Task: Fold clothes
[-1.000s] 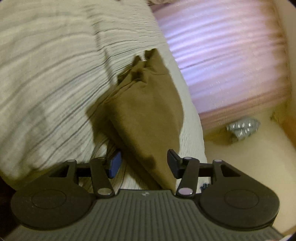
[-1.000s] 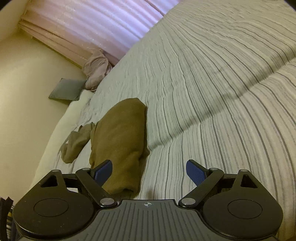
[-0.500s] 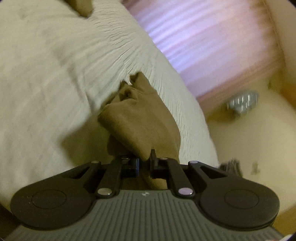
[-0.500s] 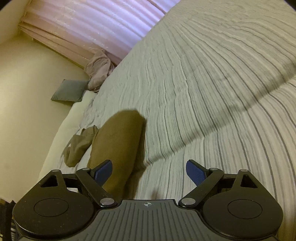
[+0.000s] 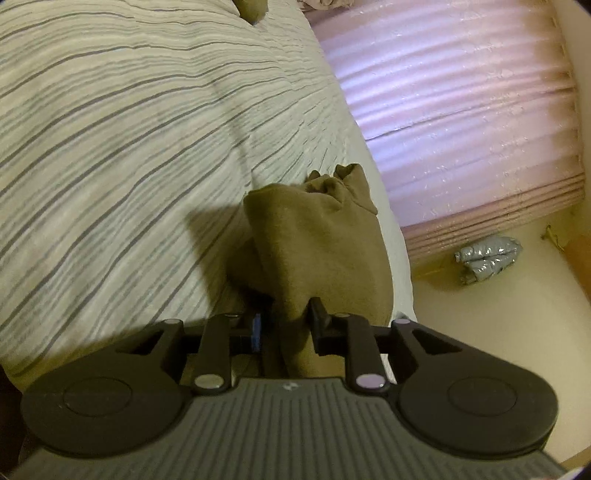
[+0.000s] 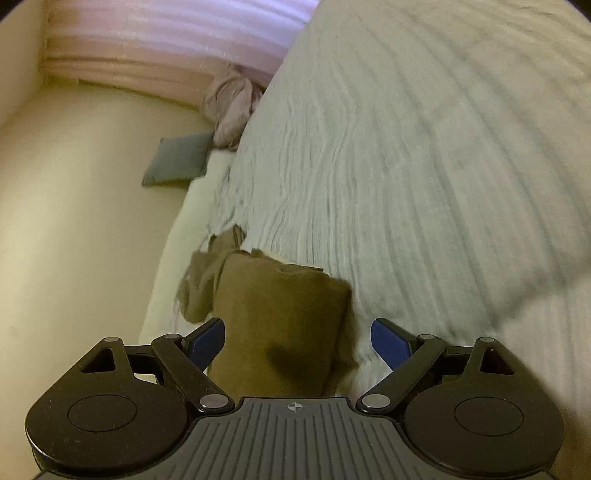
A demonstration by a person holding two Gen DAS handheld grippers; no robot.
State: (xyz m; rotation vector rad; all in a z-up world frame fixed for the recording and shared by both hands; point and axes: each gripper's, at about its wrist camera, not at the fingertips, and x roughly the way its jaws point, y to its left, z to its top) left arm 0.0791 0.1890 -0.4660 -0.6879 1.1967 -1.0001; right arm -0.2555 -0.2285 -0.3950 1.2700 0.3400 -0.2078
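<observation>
Left claw (image 5: 286, 328): jaws narrow, with a fold of the olive-brown garment (image 5: 314, 251) between them. The right pad touches the cloth; a sliver of gap shows beside the blue left pad, so whether both pads press cannot be told. The jaws closed hard on this fold and have just eased open a little, cloth still between them. The garment rises bunched from the claw, its crumpled far end just short of the bed's edge.

Right claw (image 6: 297, 339): jaws spread wide, just narrowing slightly. The same garment (image 6: 280, 325) lies between the two blue pads (image 6: 389, 341); the left pad sits at the cloth's edge, the right pad stands clear of it. No pinch seen.

Garment count: one olive-brown piece in work, lying on the striped bedspread (image 5: 129, 147) near the bed's edge. A second olive scrap (image 5: 251, 9) shows at the top of the left wrist view, farther up the bed. One pale pink bundle of cloth (image 6: 232, 107) rests at the far edge of the bed.

Surroundings: pink pleated curtain (image 5: 461, 110) along the wall; one grey cushion (image 6: 177, 158) on the floor; one crumpled silver-grey item (image 5: 487, 258) on the floor below the curtain. No containers in view.
</observation>
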